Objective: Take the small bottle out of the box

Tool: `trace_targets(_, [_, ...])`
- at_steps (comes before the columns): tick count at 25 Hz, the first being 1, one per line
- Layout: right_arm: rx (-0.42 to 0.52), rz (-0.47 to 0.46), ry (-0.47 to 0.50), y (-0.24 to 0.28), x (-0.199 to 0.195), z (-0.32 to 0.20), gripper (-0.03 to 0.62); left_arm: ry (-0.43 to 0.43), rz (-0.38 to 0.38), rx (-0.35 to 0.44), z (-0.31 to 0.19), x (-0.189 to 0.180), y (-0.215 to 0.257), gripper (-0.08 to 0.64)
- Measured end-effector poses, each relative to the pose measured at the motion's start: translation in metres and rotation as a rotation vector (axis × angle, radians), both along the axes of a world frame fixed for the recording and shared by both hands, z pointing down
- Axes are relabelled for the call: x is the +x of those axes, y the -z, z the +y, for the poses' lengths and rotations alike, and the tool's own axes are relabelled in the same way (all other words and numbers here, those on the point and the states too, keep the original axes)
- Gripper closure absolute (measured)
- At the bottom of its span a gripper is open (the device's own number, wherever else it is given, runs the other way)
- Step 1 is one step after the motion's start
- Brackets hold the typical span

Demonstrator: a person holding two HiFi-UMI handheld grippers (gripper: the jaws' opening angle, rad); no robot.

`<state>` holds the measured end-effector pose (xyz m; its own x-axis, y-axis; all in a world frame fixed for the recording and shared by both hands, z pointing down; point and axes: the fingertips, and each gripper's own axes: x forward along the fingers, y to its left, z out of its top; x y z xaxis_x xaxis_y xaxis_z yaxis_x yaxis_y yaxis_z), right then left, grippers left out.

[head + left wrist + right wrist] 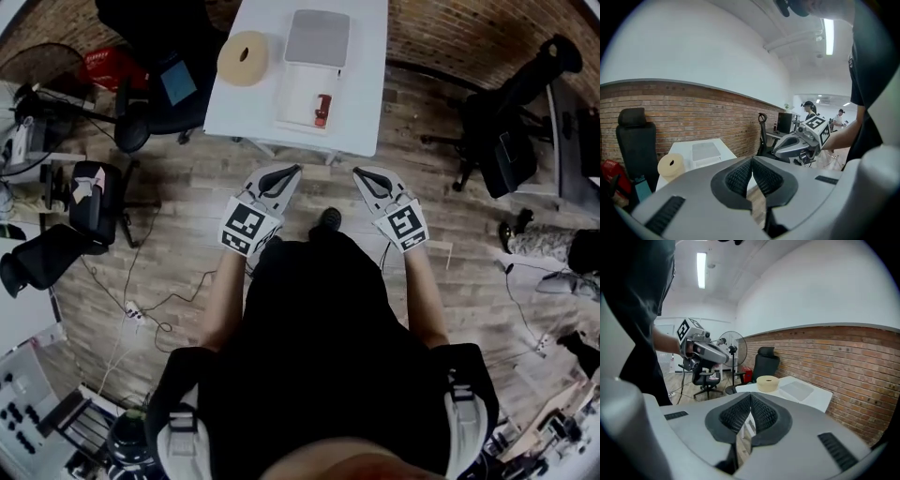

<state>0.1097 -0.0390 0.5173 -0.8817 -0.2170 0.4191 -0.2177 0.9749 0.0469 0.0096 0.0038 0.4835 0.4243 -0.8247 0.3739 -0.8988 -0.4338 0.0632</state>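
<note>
A small red bottle [322,110] lies in an open white box [298,98] on the white table [361,84]; the box's grey lid [317,37] rests behind it. Both grippers hover over the wooden floor, short of the table's near edge. My left gripper [292,171] is shut with nothing between its pads, as the left gripper view [751,162] confirms. My right gripper [357,172] is shut and empty too, its pads meeting in the right gripper view [750,397]. The bottle is hidden in both gripper views; only the box [705,152] [799,390] shows there.
A beige tape roll [243,58] sits on the table's left part. Black office chairs [511,112] [155,66] flank the table, with a fan [37,70] at far left. Cables and a power strip [133,312] lie on the floor. A brick wall [693,112] stands behind the table.
</note>
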Motion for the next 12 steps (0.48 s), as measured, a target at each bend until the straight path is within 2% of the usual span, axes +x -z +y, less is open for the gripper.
trace_targets(6, [-0.005, -0.017, 0.066, -0.001, -0.005, -0.007, 0.594, 0.076, -0.001, -0.012, 0.004, -0.004, -0.003, 0.538])
trace_targets(10, [0.004, -0.009, 0.102, -0.002, -0.007, -0.009, 0.594, 0.116, 0.074, 0.005, -0.005, -0.005, 0.003, 0.538])
trace_targets(12, [0.011, -0.009, 0.112, 0.001, -0.007, -0.012, 0.594, 0.12, 0.077, 0.006, -0.008, -0.003, 0.002, 0.538])
